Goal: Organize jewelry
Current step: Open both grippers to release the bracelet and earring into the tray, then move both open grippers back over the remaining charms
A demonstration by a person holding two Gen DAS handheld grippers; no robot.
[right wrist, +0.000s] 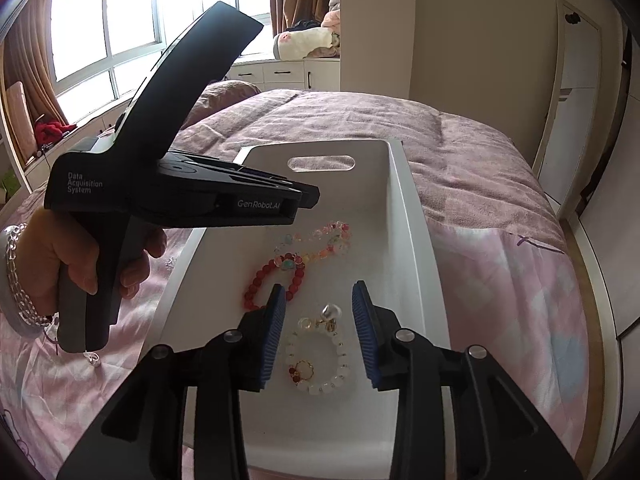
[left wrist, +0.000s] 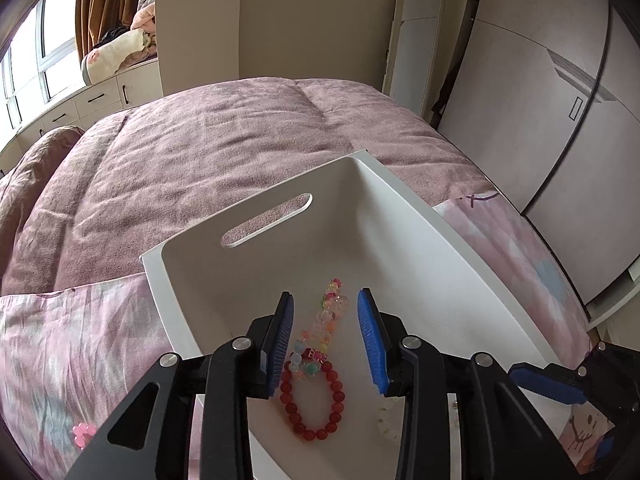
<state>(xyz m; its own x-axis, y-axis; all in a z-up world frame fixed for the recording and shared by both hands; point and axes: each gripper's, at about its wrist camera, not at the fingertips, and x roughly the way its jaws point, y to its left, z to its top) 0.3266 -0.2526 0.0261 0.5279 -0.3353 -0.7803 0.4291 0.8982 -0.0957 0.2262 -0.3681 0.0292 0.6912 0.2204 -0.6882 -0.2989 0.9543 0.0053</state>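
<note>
The left gripper [left wrist: 325,340] and right gripper [right wrist: 319,336] both hang with fingers apart over the white plastic bin [right wrist: 416,240]; lower the right one gently around the clear white bead bracelet [right wrist: 320,360], keeping off the round red bead bracelet [right wrist: 272,280] at ten o'clock.

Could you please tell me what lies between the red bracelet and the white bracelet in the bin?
Only bare bin floor. In the right wrist view, the red bracelet and the white bracelet lie apart, and the right gripper's left finger crosses the gap above it.

Tray [right wrist: 416,240] on bed [right wrist: 480,152], 3 bracelets in tray, bead bracelet [right wrist: 276,280] left of pearl bracelet [right wrist: 320,360], mixed bracelet [right wrist: 320,240] behind both
</note>
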